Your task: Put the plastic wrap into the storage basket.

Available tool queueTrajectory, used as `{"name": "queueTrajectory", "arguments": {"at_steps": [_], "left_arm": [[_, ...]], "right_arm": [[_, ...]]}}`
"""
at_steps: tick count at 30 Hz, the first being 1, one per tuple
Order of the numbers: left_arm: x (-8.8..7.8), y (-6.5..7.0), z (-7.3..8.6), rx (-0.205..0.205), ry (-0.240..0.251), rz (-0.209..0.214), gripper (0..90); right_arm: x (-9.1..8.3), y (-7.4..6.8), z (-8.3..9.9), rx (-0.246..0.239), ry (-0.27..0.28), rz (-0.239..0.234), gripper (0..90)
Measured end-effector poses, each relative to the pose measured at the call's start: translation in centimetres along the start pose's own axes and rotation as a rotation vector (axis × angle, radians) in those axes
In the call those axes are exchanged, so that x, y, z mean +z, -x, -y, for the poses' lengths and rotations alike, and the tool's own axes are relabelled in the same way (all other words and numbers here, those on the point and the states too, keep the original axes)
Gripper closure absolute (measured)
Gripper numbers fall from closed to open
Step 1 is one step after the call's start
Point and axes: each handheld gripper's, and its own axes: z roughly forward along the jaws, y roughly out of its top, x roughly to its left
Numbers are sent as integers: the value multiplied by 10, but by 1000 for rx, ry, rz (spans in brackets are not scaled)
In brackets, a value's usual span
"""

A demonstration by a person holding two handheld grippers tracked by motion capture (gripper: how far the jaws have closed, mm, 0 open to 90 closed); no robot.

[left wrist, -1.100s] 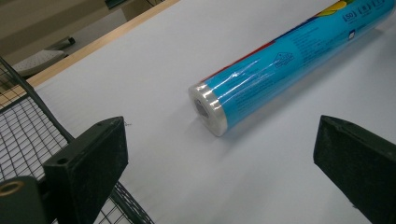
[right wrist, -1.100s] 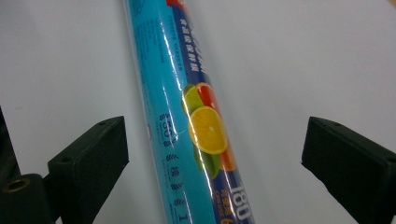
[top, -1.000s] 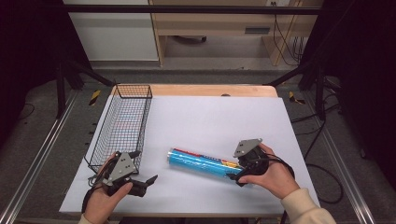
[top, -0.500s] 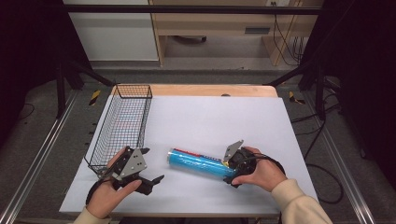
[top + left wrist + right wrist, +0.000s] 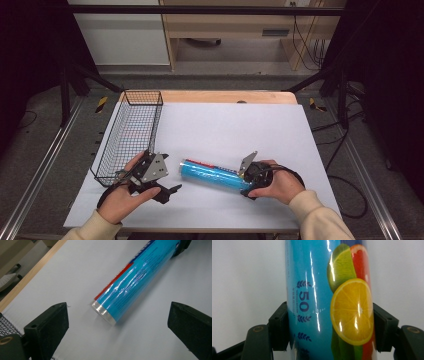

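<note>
A blue roll of cling film [image 5: 212, 174], still in its glossy printed wrapper, lies on its side on the white table top [image 5: 235, 125], near the front edge and running from left to right between the person's two hands. In the right gripper view the wrapper shows slices of lime, orange and grapefruit and the figure 50 beside them. The right gripper [image 5: 251, 176] has just closed on the roll's right-hand end: its two black jaws press against opposite sides of the tube, as the right gripper view [image 5: 329, 326] makes plain, with the roll rising straight up between them. The right hand [image 5: 280, 182] wraps the gripper's body from the near side, a pale sleeve behind it. The left gripper [image 5: 167, 191] sits just short of the roll's other end, its jaws spread wide and holding nothing; in the left gripper view [image 5: 117, 326] the clear plastic end of the roll [image 5: 130, 287] lies on the table ahead of the gap between them, touching neither jaw. The left hand [image 5: 122, 197] grips that tool from below. A black wire basket [image 5: 131, 132] stands along the table's left side, just behind the left gripper. A strip of bare wood [image 5: 225, 96] shows at the table's far edge.
</note>
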Motion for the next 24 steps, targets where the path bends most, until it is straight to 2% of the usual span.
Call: {"name": "queueTrajectory", "arguments": {"at_steps": [3, 5, 8, 11, 17, 24], "left_arm": [[3, -1, -6, 45, -32, 9, 36], [6, -3, -12, 84, -53, 24, 37], [12, -6, -25, 166, -98, 32, 37], [22, -9, -42, 254, -141, 42, 37], [40, -15, -76, 373, -193, 48, 53], [49, -19, -94, 384, -210, 51, 63]], "right_arm": [[-5, -6, -1, -59, 16, 60, 317], [-11, -7, -3, -102, 6, 104, 317], [-26, -6, -7, -121, 9, 132, 316], [-43, -3, -15, -168, 2, 163, 316], [-78, 2, -35, -236, -19, 231, 316], [-104, 3, -47, -270, -13, 269, 316]]}}
